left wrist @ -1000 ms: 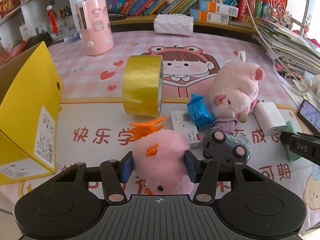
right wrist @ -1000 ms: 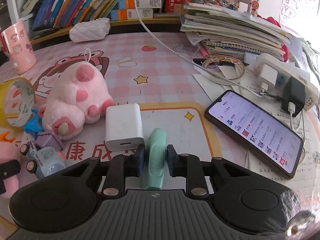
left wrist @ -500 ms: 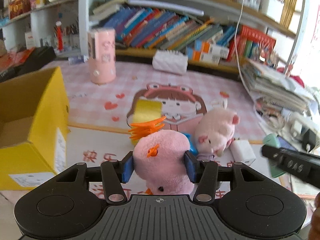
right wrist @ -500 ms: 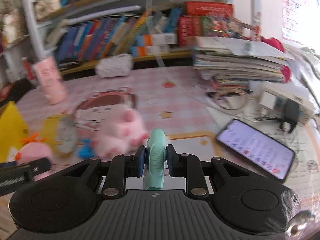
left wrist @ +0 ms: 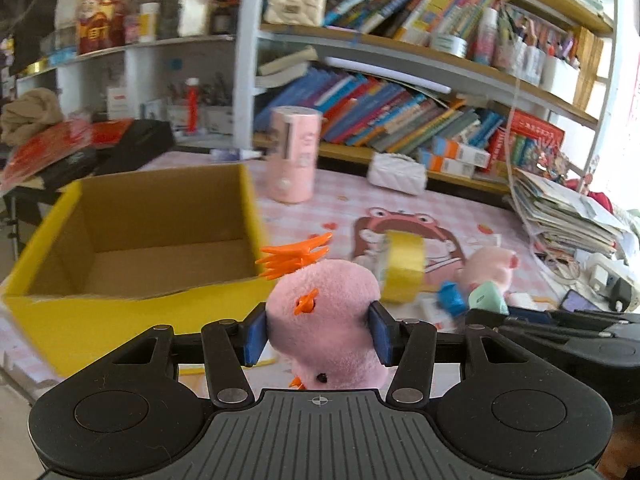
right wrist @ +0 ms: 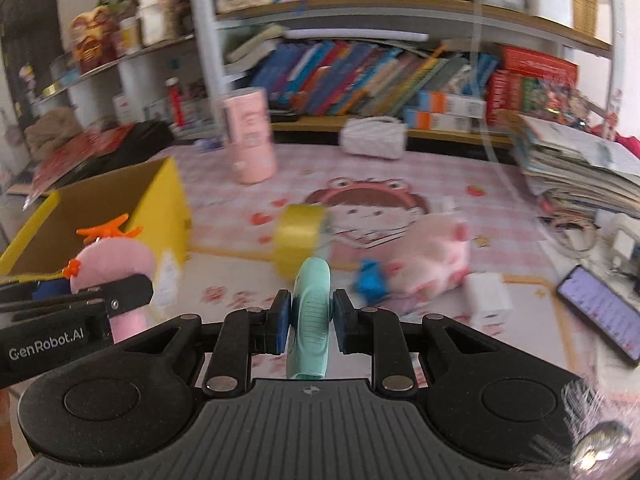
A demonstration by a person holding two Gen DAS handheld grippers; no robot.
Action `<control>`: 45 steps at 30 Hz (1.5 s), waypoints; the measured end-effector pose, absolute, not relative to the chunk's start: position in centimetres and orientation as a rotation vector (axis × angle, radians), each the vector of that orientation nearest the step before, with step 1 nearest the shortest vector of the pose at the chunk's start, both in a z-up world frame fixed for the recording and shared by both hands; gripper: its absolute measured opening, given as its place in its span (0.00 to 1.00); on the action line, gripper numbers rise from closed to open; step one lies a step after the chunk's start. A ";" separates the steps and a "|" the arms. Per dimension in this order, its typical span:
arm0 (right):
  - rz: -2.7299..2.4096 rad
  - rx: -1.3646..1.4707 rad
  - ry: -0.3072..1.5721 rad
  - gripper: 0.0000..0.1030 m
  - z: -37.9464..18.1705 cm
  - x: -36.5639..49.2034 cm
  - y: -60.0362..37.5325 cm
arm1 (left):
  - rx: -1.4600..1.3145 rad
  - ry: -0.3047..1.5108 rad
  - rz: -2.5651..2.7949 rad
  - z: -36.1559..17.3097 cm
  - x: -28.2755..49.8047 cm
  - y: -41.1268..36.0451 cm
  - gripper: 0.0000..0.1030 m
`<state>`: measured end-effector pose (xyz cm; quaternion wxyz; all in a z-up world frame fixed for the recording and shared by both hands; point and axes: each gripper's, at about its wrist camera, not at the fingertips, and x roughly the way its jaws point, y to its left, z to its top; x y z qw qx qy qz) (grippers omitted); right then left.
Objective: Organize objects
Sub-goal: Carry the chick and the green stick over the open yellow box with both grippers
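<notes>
Table [right wrist: 460,184] under its pink checked mat carries everything you have yet to sort, with crowded bookshelves [left wrist: 400,92] behind it. Your yellow cardboard box [left wrist: 132,248] stands open at the left edge, its brown inside showing nothing in it. On the mat, near the cartoon girl print, the yellow tape roll [right wrist: 298,236] stands on edge, and the pink plush pig [right wrist: 432,264] lies to its right with a white charger [right wrist: 488,300] just beside it and a phone [right wrist: 596,312] farther right.

Your left gripper [left wrist: 318,330] is clamped on the pink plush chick [left wrist: 324,320], blue pads pressing both sides, orange crest pointing toward the box; it hangs in the air beside the box's near wall. Your right gripper [right wrist: 310,318] is squeezed tight on the mint-green clip [right wrist: 310,312], held upright above the mat.
</notes>
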<state>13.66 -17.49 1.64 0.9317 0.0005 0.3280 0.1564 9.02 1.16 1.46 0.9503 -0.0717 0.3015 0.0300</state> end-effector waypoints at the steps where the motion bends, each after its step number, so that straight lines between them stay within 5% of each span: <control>1: 0.330 -0.006 0.676 0.21 1.6 13.1 -16.5 | -0.150 0.614 0.070 1.4 8.4 2.1 0.49; 20: 0.458 -0.084 0.742 0.21 0.4 4.2 -1.5 | -0.174 0.653 0.149 0.1 -0.3 14.4 0.49; 45: 0.422 -0.078 0.723 0.21 1.2 1.0 2.9 | -0.185 0.582 0.129 1.2 -3.6 18.7 0.49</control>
